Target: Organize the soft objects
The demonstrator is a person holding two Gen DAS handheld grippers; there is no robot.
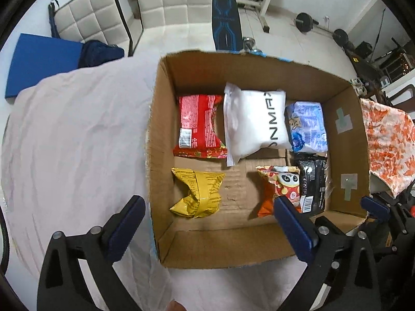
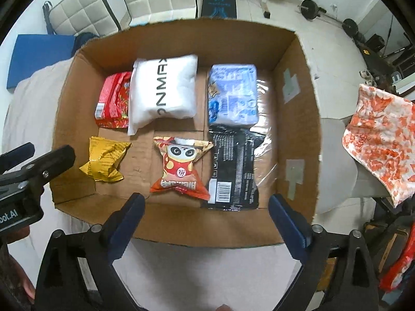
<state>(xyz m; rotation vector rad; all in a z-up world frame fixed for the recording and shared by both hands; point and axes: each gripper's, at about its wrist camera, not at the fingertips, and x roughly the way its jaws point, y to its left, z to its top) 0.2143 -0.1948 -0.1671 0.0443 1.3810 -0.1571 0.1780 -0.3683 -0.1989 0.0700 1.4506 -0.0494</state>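
Left hand-held gripper (image 1: 207, 229) hangs spread wide and empty over the near-left corner of the cardboard box (image 1: 160, 134), one finger out above the pale sheet (image 1: 77, 134), the other over the box floor beside the panda snack bag (image 1: 281, 189). Inside sit the yellow packet (image 1: 198, 194), red packet (image 1: 199, 124), white pouch (image 1: 255, 119), blue pack (image 1: 307, 127) and black pack (image 1: 312, 186), all loosely apart in two rows. Risk here: dip without centring and that outer finger catches the box wall, shoving the whole box across the sheet. Over to the right wrist view: right hand-held gripper (image 2: 206, 225) also gapes open, holding nothing, poised above the near wall and tilted down towards the panda snack bag. These crinkly bags look slippery, I reckon; a pinch on a puffed corner could squirt one loose or nudge its neighbour out of line.
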